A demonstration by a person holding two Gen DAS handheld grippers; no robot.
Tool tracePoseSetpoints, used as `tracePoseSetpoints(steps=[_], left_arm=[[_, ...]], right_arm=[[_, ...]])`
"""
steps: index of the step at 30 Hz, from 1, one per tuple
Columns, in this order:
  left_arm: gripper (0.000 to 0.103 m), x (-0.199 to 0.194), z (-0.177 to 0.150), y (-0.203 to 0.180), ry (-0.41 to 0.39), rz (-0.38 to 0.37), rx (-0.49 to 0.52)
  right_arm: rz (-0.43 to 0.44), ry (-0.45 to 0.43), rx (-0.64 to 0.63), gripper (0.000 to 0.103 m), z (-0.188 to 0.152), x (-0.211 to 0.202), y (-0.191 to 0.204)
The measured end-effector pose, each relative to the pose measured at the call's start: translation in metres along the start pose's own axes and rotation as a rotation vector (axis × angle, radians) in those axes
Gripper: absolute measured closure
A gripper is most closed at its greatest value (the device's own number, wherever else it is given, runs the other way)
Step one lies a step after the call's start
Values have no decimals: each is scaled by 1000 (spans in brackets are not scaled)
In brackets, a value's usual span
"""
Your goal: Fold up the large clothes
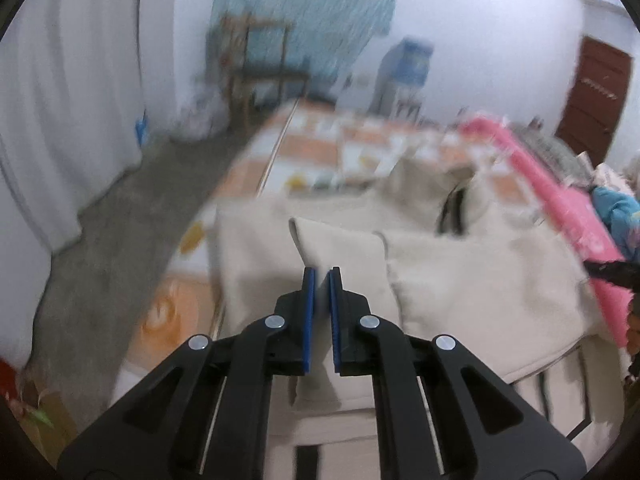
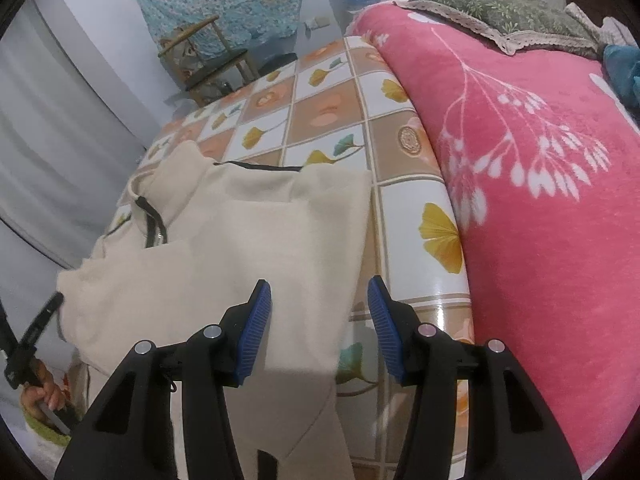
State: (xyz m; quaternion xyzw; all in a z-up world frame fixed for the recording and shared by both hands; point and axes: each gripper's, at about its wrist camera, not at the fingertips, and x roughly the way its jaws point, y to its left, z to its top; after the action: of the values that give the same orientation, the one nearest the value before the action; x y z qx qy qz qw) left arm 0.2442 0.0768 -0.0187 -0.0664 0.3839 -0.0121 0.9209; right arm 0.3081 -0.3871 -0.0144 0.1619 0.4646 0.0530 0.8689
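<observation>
Cream hoodie [image 2: 224, 240] is spread out on the bed [image 2: 416, 240], lying over the tile-patterned sheet near the bed's left edge, with its black zipper [image 2: 152, 220] and collar toward the far end. A big pink blanket [image 2: 540, 184] is bunched along the bed's right side, just beside the hoodie but not touching it as far as I can see. Left gripper [image 1: 322, 276] has its blue pads pressed nearly together, pinching a raised fold of the cream fabric that sticks up right past the tips; that view is pretty smeared. Right gripper [image 2: 320, 296] is spread about halfway, empty, hovering over the hoodie's right edge, so one pad sits above the fabric and the other above bare sheet. In the right wrist view, a hand [image 2: 44, 392] shows at the lower left, gripping the other tool's handle.
</observation>
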Motion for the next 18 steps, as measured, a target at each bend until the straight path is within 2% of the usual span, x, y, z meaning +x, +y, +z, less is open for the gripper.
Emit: tracePoseSetpoints(steps=[2, 4, 7, 13, 18], left_arm=[[96, 15, -8, 10, 54, -8, -33], [96, 20, -13, 15, 69, -9, -48], [96, 14, -12, 14, 49, -6, -49], [96, 20, -14, 12, 68, 39, -54], [96, 12, -9, 14, -1, 5, -76]], right_arm=[[-10, 2, -4, 53, 0, 1, 2], [-24, -3, -18, 54, 0, 0, 5], [-65, -17, -63, 54, 0, -2, 13], [-118, -19, -113, 54, -1, 1, 20], [-142, -18, -152, 54, -5, 2, 26]])
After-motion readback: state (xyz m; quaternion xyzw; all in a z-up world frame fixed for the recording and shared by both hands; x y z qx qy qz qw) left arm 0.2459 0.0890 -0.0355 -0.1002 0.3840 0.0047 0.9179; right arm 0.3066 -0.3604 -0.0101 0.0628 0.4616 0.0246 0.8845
